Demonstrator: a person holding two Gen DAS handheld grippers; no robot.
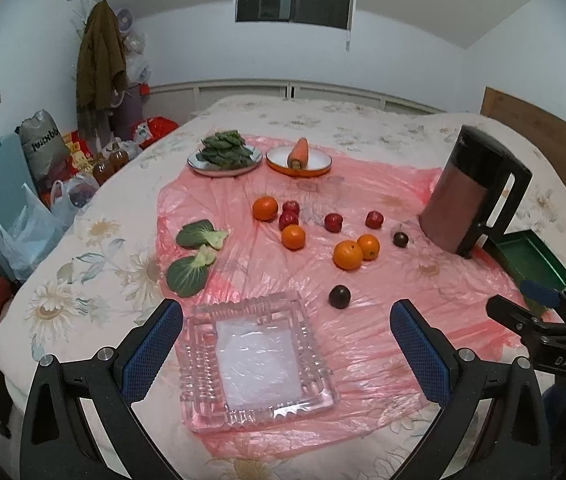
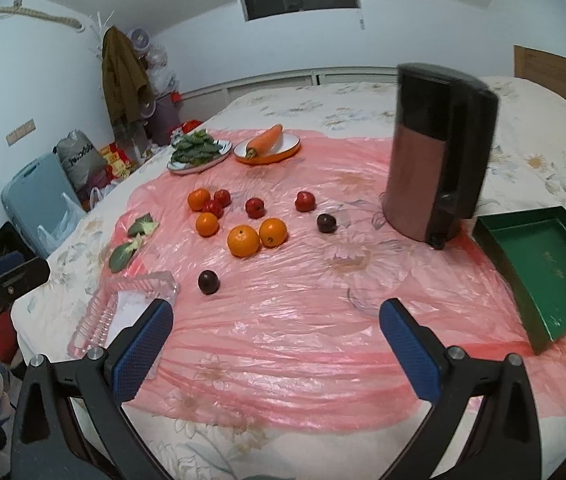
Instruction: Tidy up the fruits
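both hand-held grippers are released and hold nothing: the left hand-held gripper hovers over the glass tray, the right hand-held gripper over bare pink plastic sheet on the bed.

no fruit looks sorted yet. the nearest dark plum is probably the easiest first pick: come down with the jaws straddling it and close gently, since it can roll on the slick sheet.

the oranges, red apples and a second plum lie loose mid-sheet.

the glass tray and the green tray are both empty. a plate carries leafy greens, an orange-rimmed bowl a carrot.
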